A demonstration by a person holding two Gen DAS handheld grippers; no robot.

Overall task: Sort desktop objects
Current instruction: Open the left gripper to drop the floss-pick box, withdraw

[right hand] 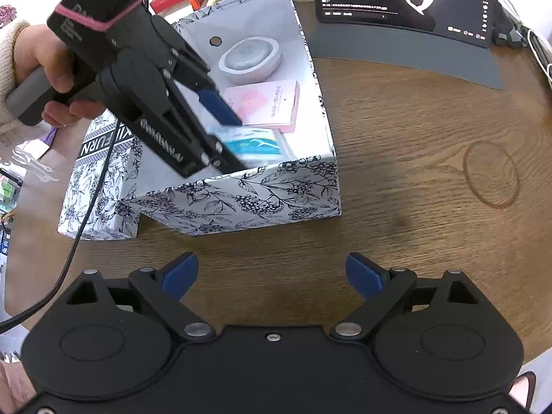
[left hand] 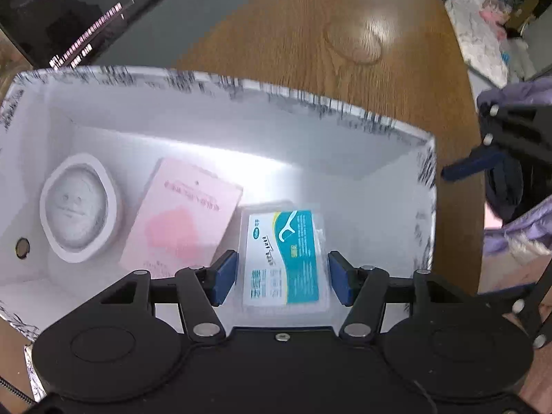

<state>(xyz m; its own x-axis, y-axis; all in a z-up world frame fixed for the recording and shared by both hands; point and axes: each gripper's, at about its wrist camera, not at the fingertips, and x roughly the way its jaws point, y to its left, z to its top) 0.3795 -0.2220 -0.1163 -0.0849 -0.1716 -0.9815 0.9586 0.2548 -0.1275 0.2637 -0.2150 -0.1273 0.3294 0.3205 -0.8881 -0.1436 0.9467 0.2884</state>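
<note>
Left gripper [left hand: 282, 277] reaches into the floral box [right hand: 241, 196], blue fingers straddling the dental floss pick case [left hand: 283, 258] on the box floor without clearly touching it, beside a pink packet [left hand: 183, 220]. Right gripper [right hand: 272, 276] hovers spread over the wooden table [right hand: 414, 158].

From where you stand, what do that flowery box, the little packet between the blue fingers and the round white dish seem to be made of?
The flowery box looks like matte printed cardboard: sharp folded edges, plain white inside. The little packet seems to be a clear, glossy plastic case over a teal paper label; its edges are see-through. The round white dish could be ceramic or plaster, dull and thick-rimmed; the blur leaves it open.
</note>
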